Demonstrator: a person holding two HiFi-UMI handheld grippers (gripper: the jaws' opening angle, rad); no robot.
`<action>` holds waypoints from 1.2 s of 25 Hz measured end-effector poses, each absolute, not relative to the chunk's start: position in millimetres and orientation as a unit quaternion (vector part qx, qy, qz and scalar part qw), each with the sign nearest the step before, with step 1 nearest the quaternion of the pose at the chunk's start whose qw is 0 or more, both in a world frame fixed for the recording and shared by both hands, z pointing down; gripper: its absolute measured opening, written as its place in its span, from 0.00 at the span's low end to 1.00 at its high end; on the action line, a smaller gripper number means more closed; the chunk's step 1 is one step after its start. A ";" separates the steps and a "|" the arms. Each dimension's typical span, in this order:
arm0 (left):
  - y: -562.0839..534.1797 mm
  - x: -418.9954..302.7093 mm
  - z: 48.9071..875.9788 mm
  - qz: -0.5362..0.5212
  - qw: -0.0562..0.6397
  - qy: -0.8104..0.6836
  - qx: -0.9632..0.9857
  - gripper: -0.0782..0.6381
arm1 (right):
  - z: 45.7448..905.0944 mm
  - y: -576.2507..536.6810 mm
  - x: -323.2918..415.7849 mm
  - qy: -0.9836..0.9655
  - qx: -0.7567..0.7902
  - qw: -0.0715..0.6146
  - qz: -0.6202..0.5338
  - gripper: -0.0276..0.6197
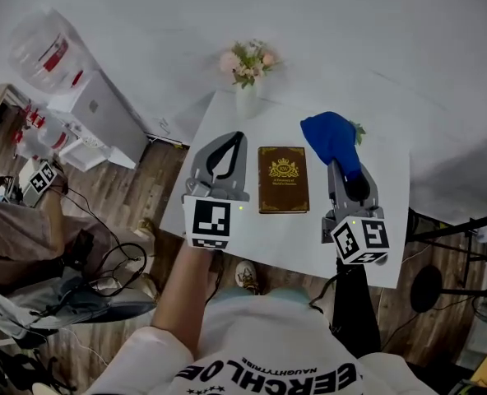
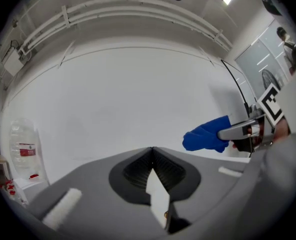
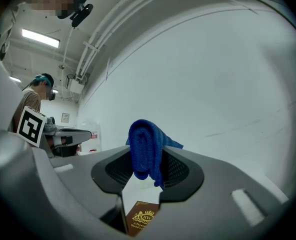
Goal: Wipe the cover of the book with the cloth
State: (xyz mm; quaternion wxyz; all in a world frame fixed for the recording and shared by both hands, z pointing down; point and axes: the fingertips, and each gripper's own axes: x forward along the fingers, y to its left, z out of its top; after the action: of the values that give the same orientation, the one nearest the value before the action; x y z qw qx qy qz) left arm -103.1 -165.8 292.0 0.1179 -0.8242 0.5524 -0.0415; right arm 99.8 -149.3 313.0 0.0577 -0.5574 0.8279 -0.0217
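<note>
A brown book with a gold crest lies flat in the middle of the white table; part of the book shows below the jaws in the right gripper view. My right gripper is held above the table to the right of the book, shut on a bunched blue cloth that hangs from its tips. The cloth fills the gap between the jaws. My left gripper hovers left of the book with its jaws closed together and nothing in them. From the left gripper view the blue cloth shows at right.
A white vase of pink flowers stands at the table's far edge. A water dispenser and white cabinet stand left of the table. Cables and gear lie on the wooden floor at left; a stand is at right.
</note>
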 end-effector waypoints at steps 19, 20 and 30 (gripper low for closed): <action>-201.0 -91.1 316.5 -0.042 0.108 0.537 -0.835 0.19 | 342.1 -187.4 90.0 0.823 -0.567 0.015 -0.032 0.25; -203.6 -90.4 319.3 -0.047 0.111 0.540 -0.833 0.19 | 344.8 -190.9 90.2 0.824 -0.565 0.014 -0.034 0.25; -235.1 -83.9 333.7 -0.045 0.085 0.558 -0.824 0.19 | 371.5 -237.3 80.7 0.845 -0.531 -0.005 -0.057 0.25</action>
State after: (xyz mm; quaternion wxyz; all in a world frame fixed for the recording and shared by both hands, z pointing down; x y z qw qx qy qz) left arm -83.9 -235.1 333.7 0.0849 -0.8241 0.5582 -0.0455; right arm 80.7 -237.3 371.5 -0.0046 -0.5313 0.8453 -0.0572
